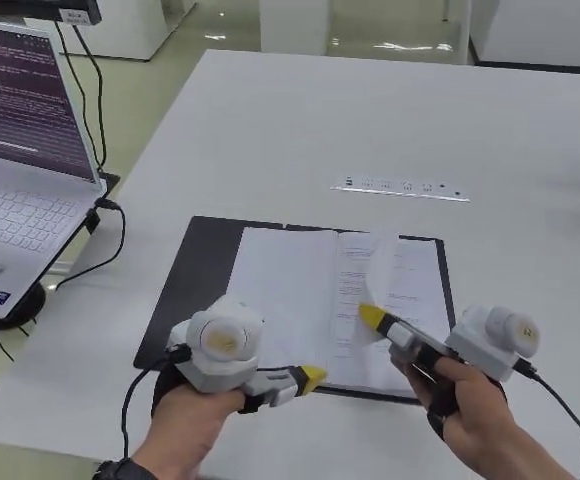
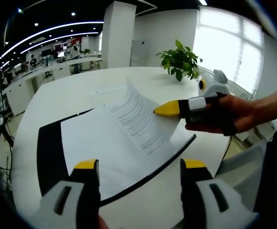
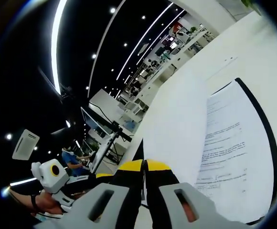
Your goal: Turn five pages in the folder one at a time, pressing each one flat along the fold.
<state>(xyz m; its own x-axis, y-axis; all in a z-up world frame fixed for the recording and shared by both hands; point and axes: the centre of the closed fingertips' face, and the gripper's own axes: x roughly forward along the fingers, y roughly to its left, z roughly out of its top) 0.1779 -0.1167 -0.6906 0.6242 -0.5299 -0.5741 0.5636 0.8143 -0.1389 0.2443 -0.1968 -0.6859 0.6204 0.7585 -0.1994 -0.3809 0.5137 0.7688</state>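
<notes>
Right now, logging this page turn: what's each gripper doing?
Left gripper: open, holding nothing, over the folder's near edge.
Right gripper: shut on a page, lifted off the stack.

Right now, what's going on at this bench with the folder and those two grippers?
A person is working through an open folder on the white table with a handheld gripper in each hand. The right gripper is shut on one page, lifted and curling above the right side, mid-turn. The left gripper is open near the folder's bottom edge, holding nothing.
</notes>
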